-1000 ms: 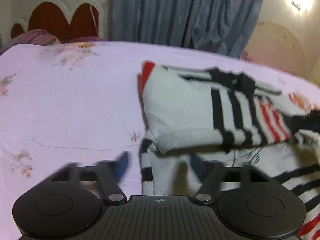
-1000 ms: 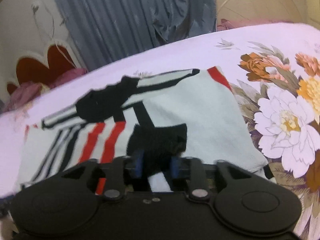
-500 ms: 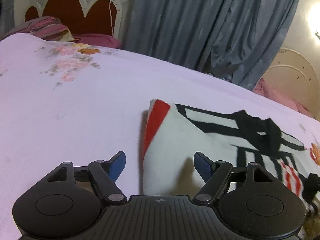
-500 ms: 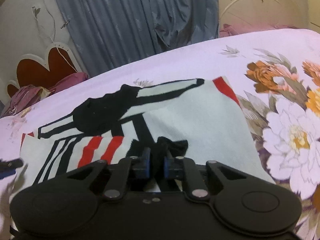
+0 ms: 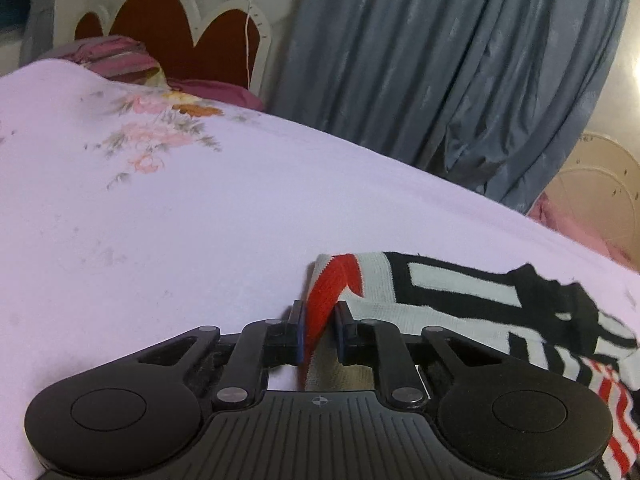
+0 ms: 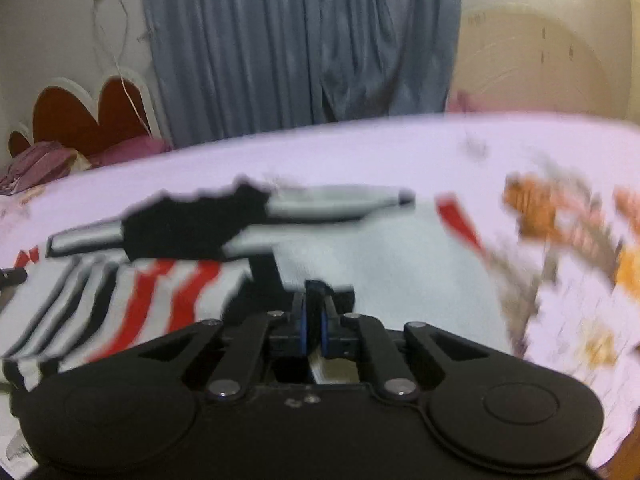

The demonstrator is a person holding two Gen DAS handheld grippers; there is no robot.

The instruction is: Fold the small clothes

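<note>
Garment: white knit piece with black and red stripes (image 5: pixel 460 300) is lying on the lilac floral bedsheet (image 5: pixel 180 240). We are seeing the left gripper (image 5: pixel 319 322), jaws just closing, pinching its red-striped corner; the right gripper (image 6: pixel 313 322) is clamping a black-edged fold.

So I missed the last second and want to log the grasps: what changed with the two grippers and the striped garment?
The left gripper moved in and has just closed on the striped garment's red corner. The right gripper pinched shut on its black patch. The garment stays folded on the bed.
</note>
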